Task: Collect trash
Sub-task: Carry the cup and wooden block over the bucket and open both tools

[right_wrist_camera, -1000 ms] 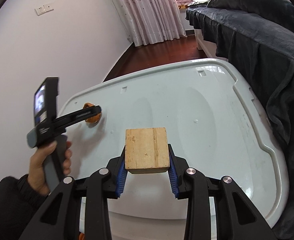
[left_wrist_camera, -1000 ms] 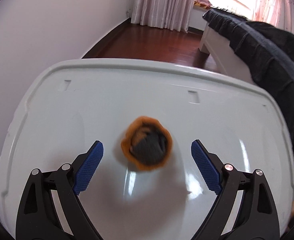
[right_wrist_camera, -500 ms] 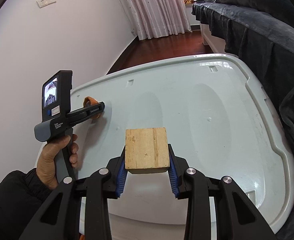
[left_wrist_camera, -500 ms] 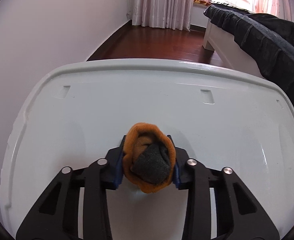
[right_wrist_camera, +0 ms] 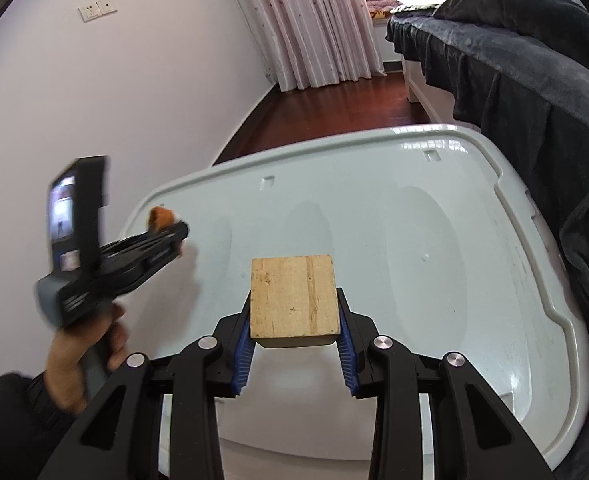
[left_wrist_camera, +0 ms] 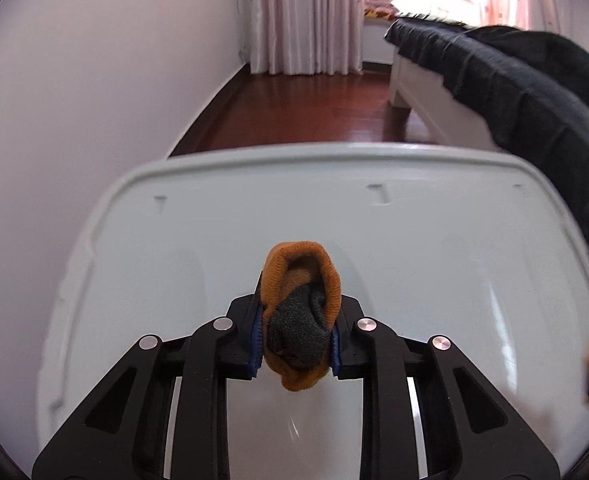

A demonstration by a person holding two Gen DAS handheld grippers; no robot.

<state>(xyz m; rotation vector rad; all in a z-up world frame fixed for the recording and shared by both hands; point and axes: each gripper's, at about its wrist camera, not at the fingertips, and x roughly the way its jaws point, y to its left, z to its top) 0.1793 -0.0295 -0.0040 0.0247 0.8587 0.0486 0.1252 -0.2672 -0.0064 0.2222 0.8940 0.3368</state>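
Sock [left_wrist_camera: 300,312] now lifted, fingers [left_wrist_camera: 256,340] clamped.

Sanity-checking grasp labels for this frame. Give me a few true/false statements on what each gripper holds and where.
1. The left gripper is shut on the sock. True.
2. The right gripper is open with nothing in it. False: it is shut on the wood block.
3. The sock is orange outside with grey fabric bundled inside. True.
4. The block lies flat on the white lid. False: it is clamped between the blue pads, held above the lid.
5. A dark blanket covers the bed to the right of the lid. True.
6. The curtains are dark green. False: they are pale pink.
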